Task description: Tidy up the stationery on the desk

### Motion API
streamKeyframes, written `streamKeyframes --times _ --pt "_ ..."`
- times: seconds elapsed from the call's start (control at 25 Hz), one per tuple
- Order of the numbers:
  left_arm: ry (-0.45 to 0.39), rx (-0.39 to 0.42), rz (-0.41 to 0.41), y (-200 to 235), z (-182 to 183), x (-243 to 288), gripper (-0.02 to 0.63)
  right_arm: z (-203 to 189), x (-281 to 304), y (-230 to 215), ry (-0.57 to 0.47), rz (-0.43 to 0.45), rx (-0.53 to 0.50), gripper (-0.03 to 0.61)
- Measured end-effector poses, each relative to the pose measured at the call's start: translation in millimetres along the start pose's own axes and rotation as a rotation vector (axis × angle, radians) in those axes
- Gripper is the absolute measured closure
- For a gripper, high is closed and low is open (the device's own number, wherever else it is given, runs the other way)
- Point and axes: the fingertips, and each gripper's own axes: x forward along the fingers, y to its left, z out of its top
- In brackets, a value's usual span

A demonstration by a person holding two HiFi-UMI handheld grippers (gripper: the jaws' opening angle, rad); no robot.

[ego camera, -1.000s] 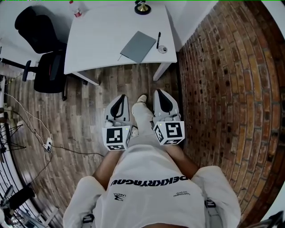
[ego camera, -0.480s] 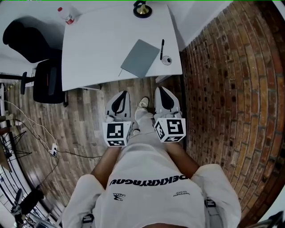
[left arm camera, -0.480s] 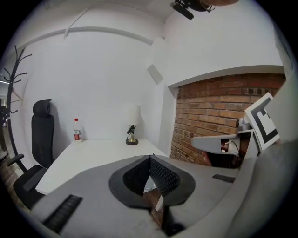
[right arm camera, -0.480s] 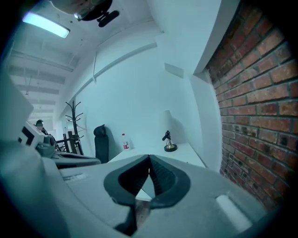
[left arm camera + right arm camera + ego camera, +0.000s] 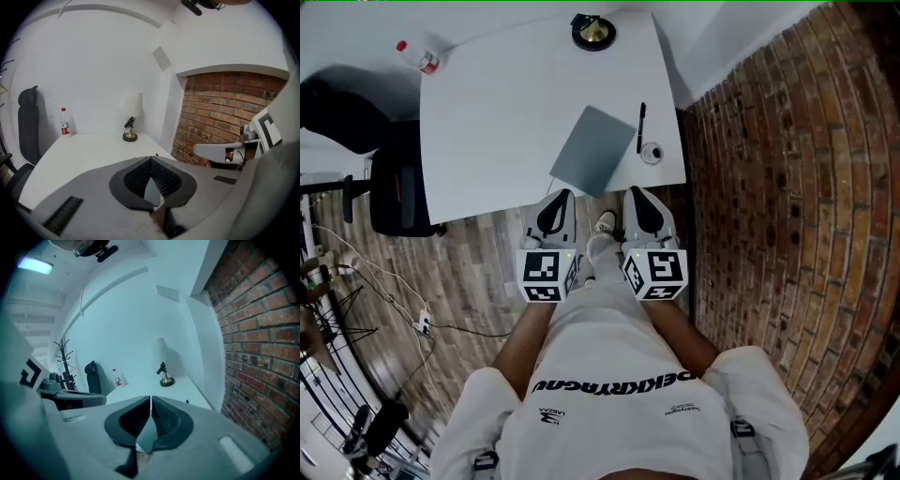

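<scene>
Starting at the left gripper: shut tight on nothing, ribbed pads pressed together in its own view. Same for the right gripper, closed to a hairline and empty. Held side by side low in front of the body, with a shoe showing between them over the wooden floor, tips at about the near edge of the worktop as seen from the head view. Nearest beyond the tips, lying flat and askew: a grey notebook, one corner reaching that edge. Just to its right and apart from it: a black pen, and near the pen's lower end a small round item, too small to identify. Farther back, at the far edge: a lamp on a round base. Off at the far left corner, well apart from everything else: a bottle with a red cap. Left of the worktop, a black chair; right of it, a brick wall. Judging by this layout, nothing done yet: no stationery gathered, stacked or lined up. Left to do, probably all of it: opening a gripper, picking up the pen, squaring the notebook, bringing the small round item alongside. No holder or tray visible, so likely tidying by grouping beside the notebook.
</scene>
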Motion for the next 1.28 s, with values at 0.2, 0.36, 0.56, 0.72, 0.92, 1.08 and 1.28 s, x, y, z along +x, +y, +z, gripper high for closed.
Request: streamKeyframes --times 0.2,0.36,0.56,0.72,0.92,1.08,1.28 --pt "0.063 -0.016 -0.015 12.3 2.3 42.9 0.615 -9.0 34.3 -17.9 0.069 -0.013 0.017 0.575" --pt "0.101 -0.017 0.005 22.0 0.3 67.5 0.613 -17.7 52.4 -25.9 0.104 -0.02 0.039 0.563" --pt "0.122 -0.009 0.0 34.2 -0.6 88.4 0.576 -27.4 67.3 -32.4 0.144 -0.047 0.065 0.526" --pt "0.186 -0.004 -0.035 47.4 -16.0 104.5 0.541 -43.3 79.6 -38.7 0.183 -0.095 0.102 0.508" --pt "0.279 0.015 -0.086 61.6 -41.5 127.0 0.521 -65.9 97.4 -42.1 0.261 -0.131 0.127 0.47" --pt "0.342 0.032 -0.114 73.7 -59.4 146.9 0.517 -83.9 113.3 -47.5 0.288 -0.18 0.147 0.47" --pt "0.403 0.049 -0.137 84.6 -74.0 166.6 0.494 -109.0 131.1 -51.6 0.338 -0.222 0.174 0.46"
